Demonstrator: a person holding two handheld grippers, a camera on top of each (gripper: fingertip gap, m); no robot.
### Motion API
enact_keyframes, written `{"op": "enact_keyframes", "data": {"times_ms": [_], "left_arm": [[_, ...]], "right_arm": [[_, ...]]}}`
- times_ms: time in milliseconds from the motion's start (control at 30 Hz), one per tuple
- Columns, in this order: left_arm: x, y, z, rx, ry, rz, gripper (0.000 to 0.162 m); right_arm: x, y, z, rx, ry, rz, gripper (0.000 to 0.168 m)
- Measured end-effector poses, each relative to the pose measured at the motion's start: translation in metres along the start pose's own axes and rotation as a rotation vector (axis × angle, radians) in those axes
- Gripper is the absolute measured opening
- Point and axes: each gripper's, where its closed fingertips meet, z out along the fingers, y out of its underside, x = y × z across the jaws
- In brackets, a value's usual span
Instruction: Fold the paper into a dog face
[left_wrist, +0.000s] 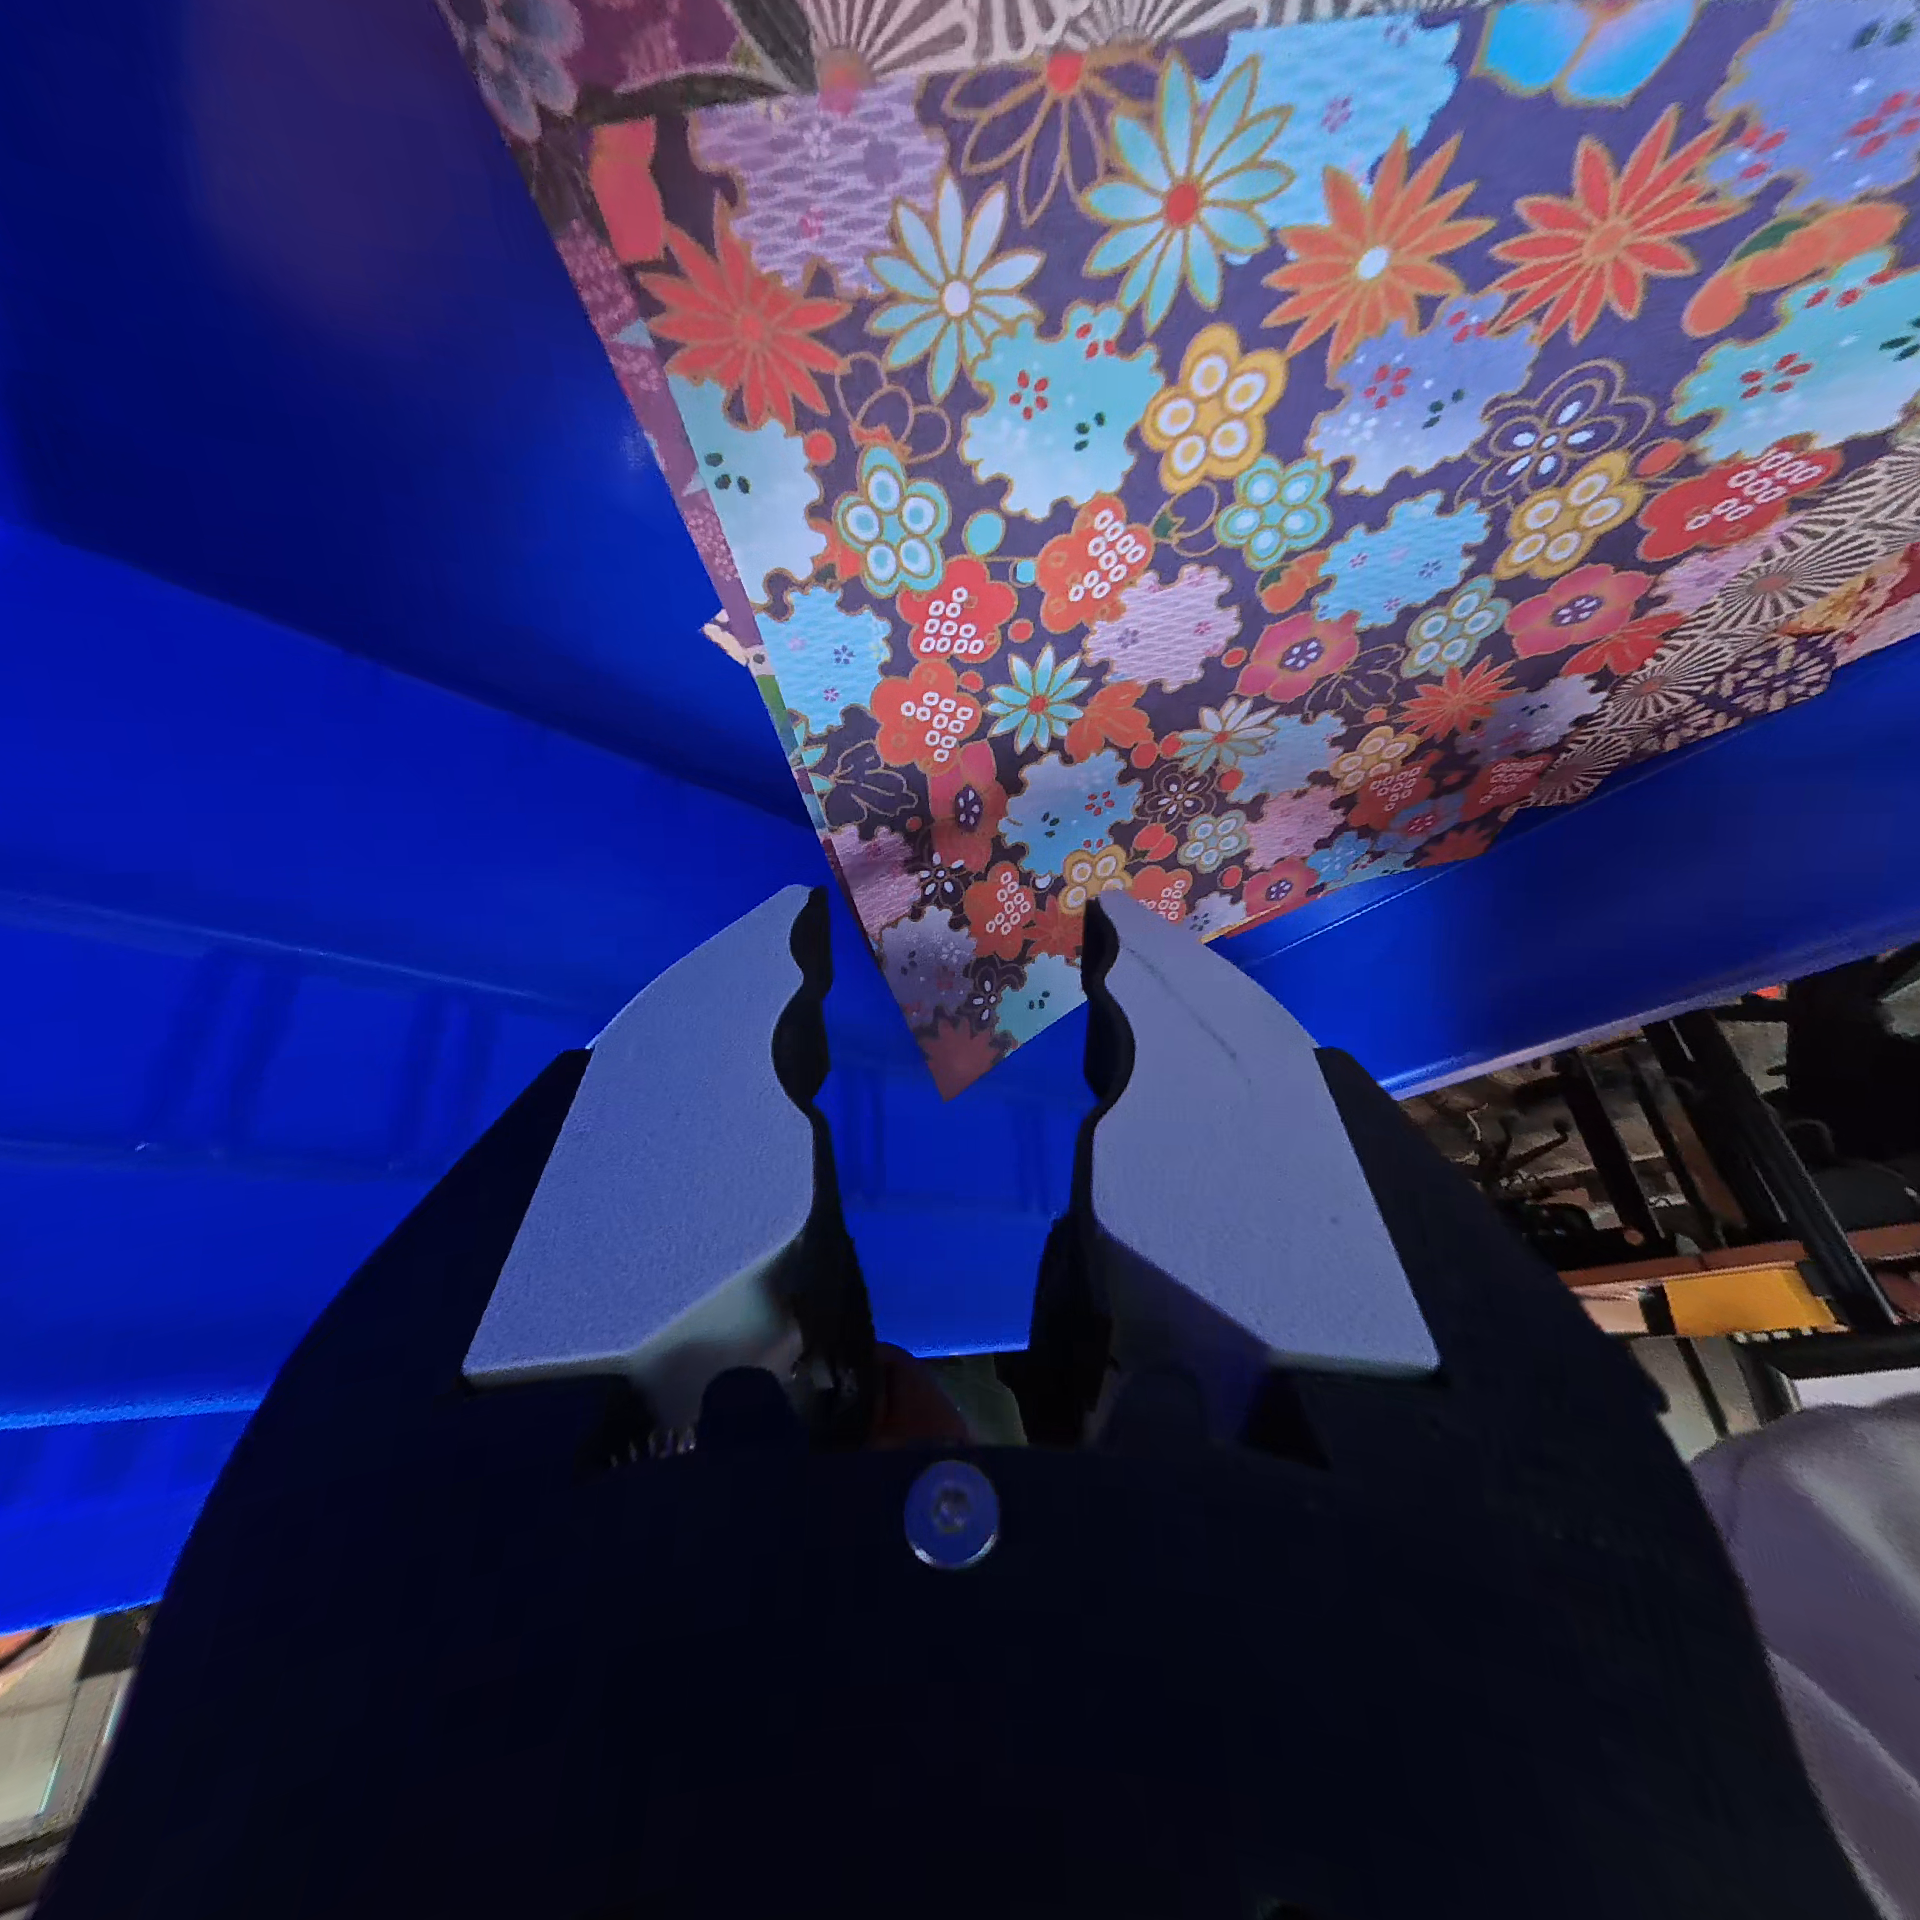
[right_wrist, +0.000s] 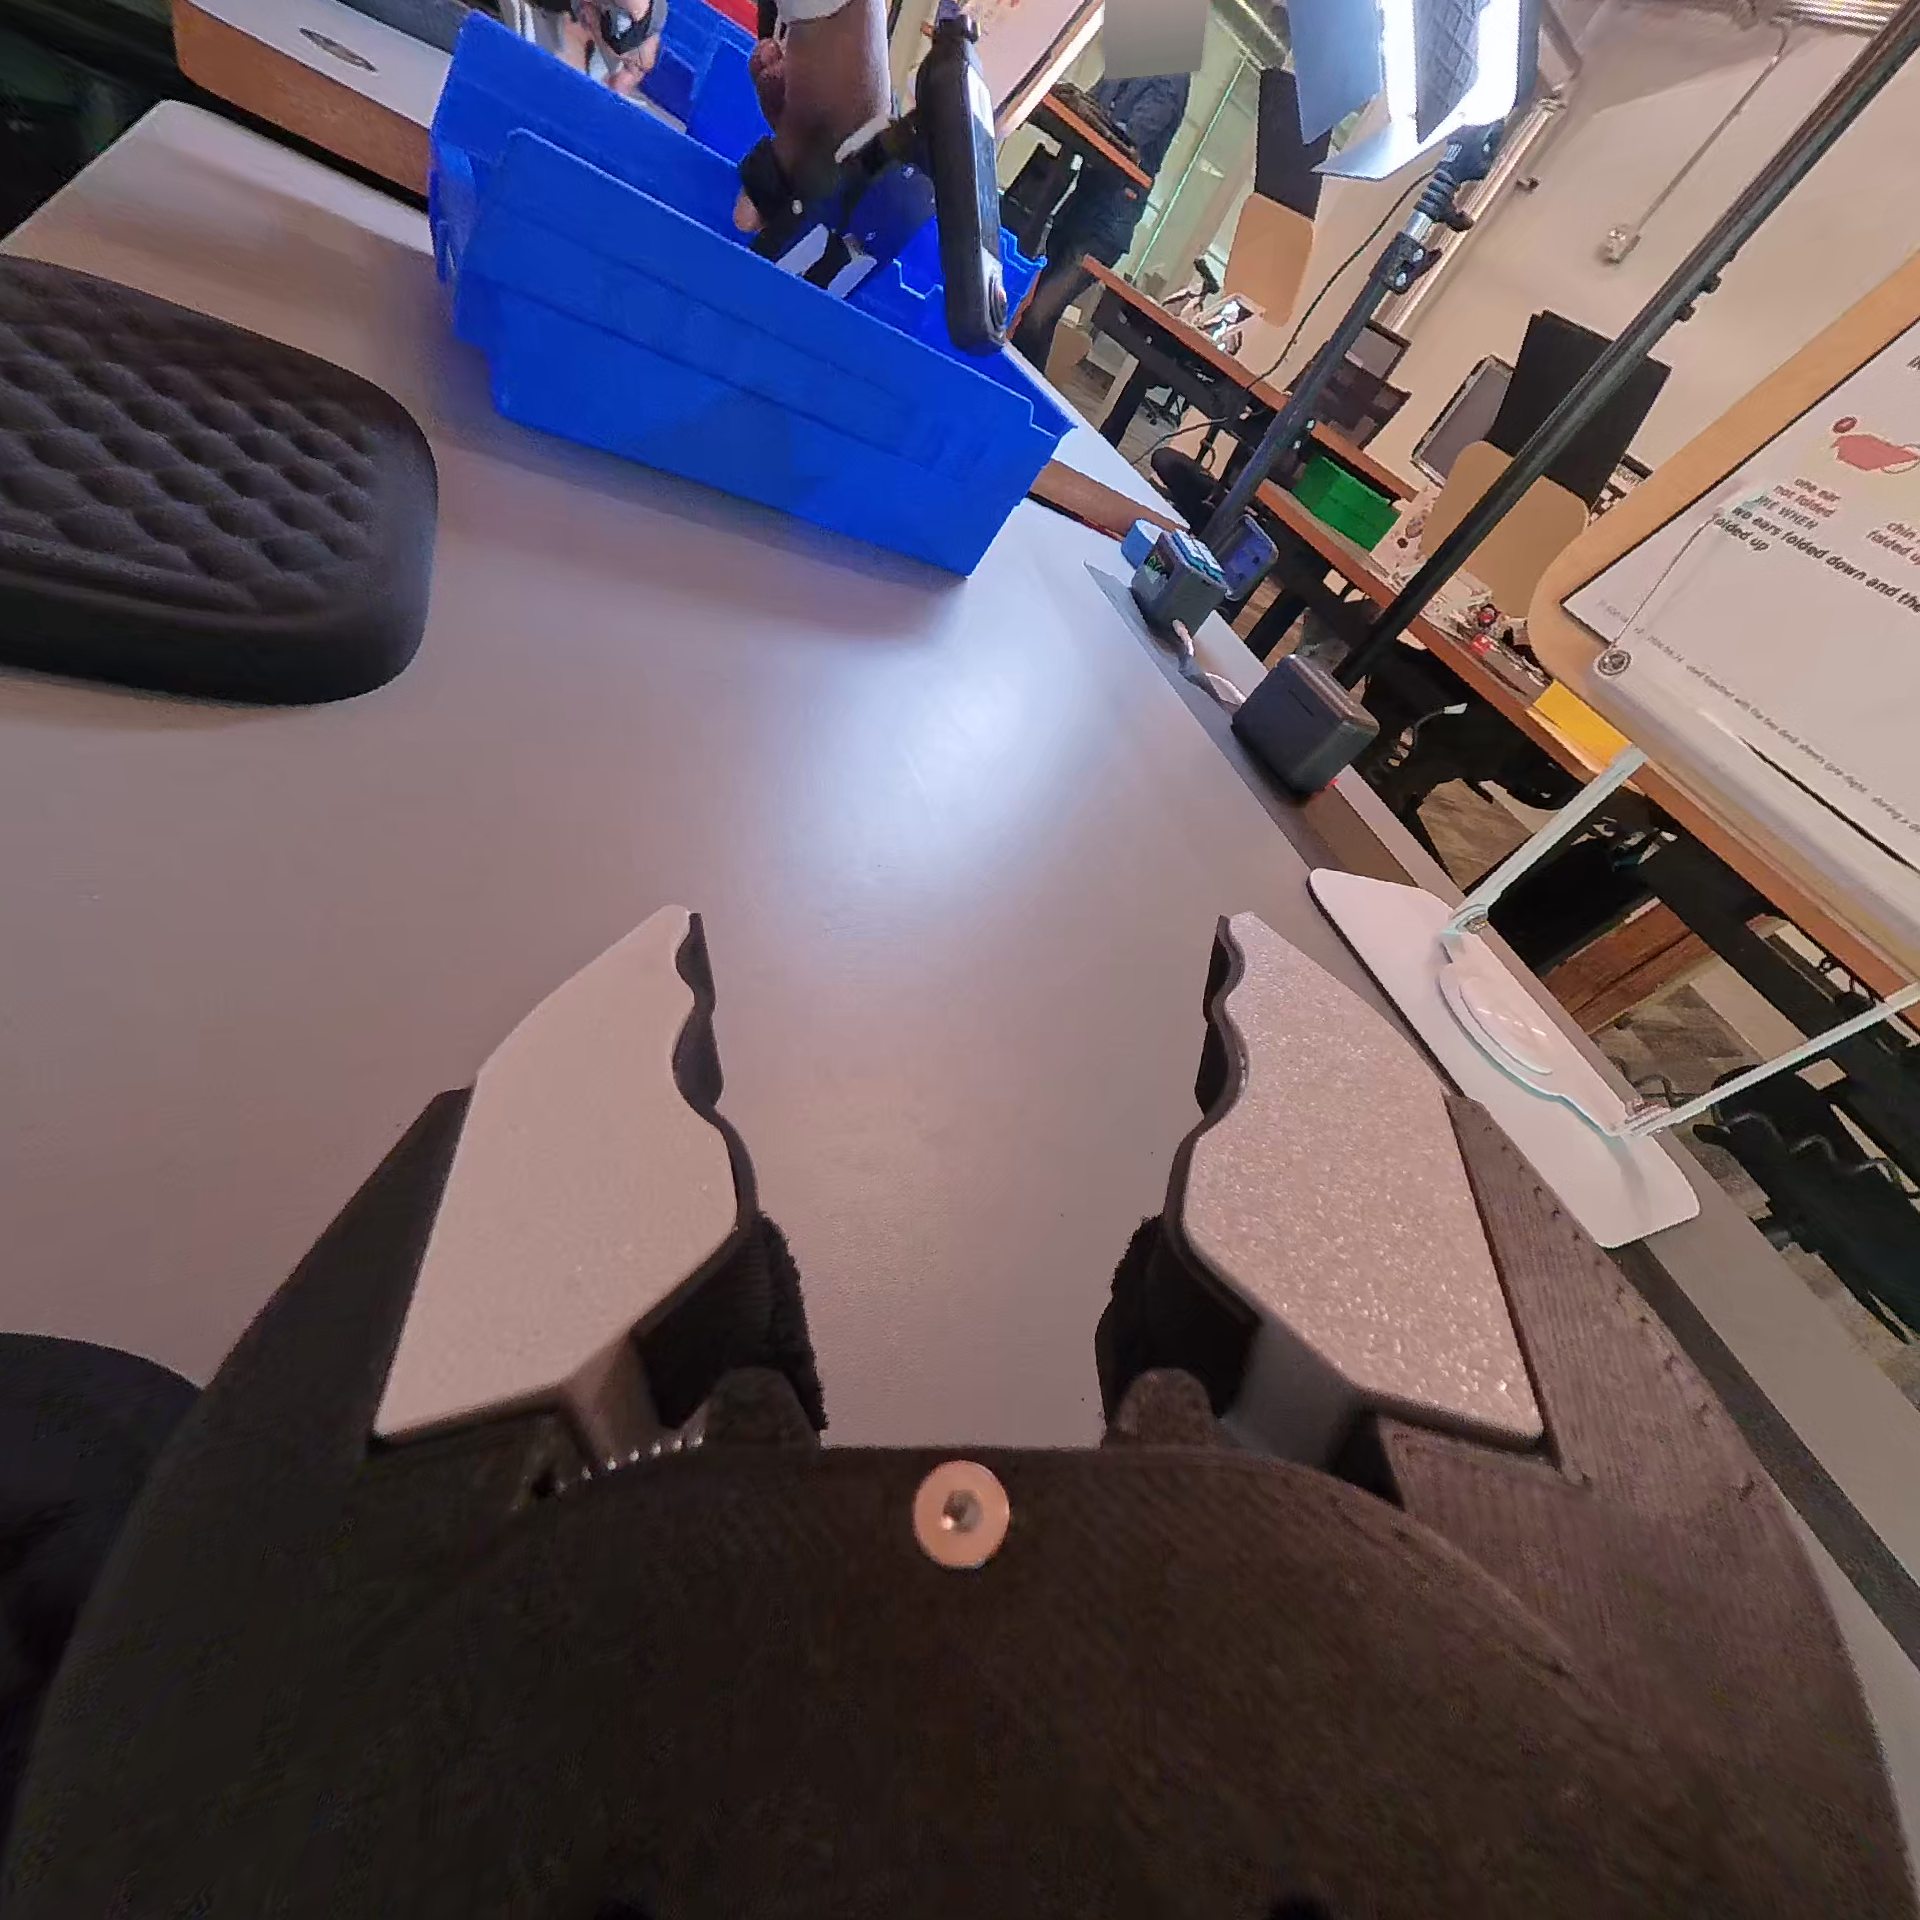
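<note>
R claw (right_wrist: 956, 997) agape over table (right_wrist: 831, 790).

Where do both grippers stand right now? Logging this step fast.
Left gripper: open, fingers either side of the floral paper corner, not clamped.
Right gripper: open, empty, over the grey table.

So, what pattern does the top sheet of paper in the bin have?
Flowers in orange, turquoise and yellow on dark purple paper, seen best in the left wrist view.
</note>
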Motion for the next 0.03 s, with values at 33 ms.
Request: {"op": "enact_keyframes", "data": {"times_ms": [33], "left_arm": [[-0.0006,0.0018,0.0016,-0.01,0.002,-0.002,0.046]], "right_arm": [[-0.0002,0.0,0.0,0.0,-0.001,0.0,0.091]]}}
